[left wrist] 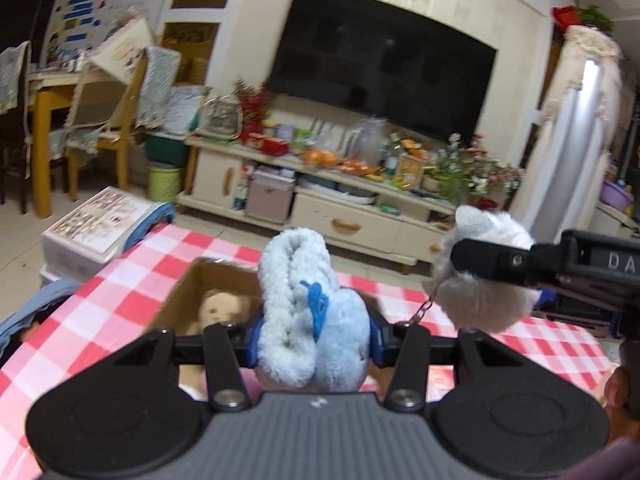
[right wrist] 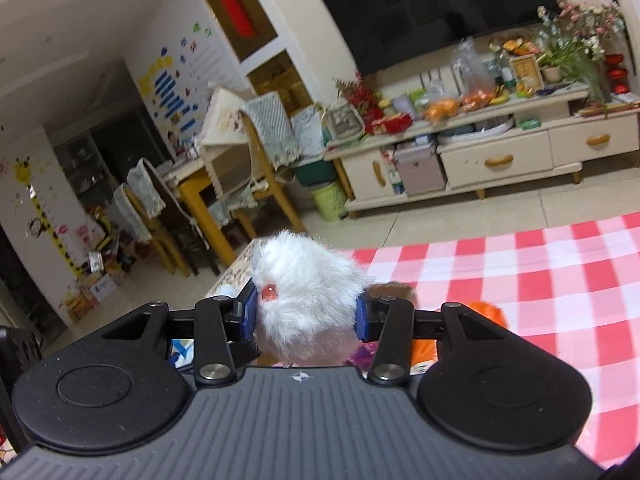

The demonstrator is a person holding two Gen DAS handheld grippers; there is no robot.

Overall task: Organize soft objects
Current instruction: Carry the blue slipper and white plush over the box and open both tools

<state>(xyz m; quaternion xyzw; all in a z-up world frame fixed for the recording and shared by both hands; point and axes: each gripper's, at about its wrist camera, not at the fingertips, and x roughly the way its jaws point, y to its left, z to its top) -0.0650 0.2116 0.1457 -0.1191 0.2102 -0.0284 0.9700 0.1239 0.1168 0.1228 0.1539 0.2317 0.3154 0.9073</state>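
Observation:
My left gripper [left wrist: 316,340] is shut on a light blue plush toy [left wrist: 304,304] with blue yarn, held above the red-checked table [left wrist: 120,292]. Just behind it stands an open cardboard box [left wrist: 200,284] with a tan teddy bear [left wrist: 220,308] inside. My right gripper [right wrist: 306,316] is shut on a white fluffy plush [right wrist: 304,280] with a red eye. In the left wrist view that white plush [left wrist: 480,296], with a small chain hanging from it, is held to the right of the box by the right gripper's black fingers [left wrist: 492,260].
An orange soft object [right wrist: 486,312] lies on the checked cloth [right wrist: 520,280] behind my right gripper. A TV cabinet [left wrist: 340,208] and TV stand beyond the table. A white carton [left wrist: 92,228] sits left of the table, chairs and a yellow table [left wrist: 52,120] farther left.

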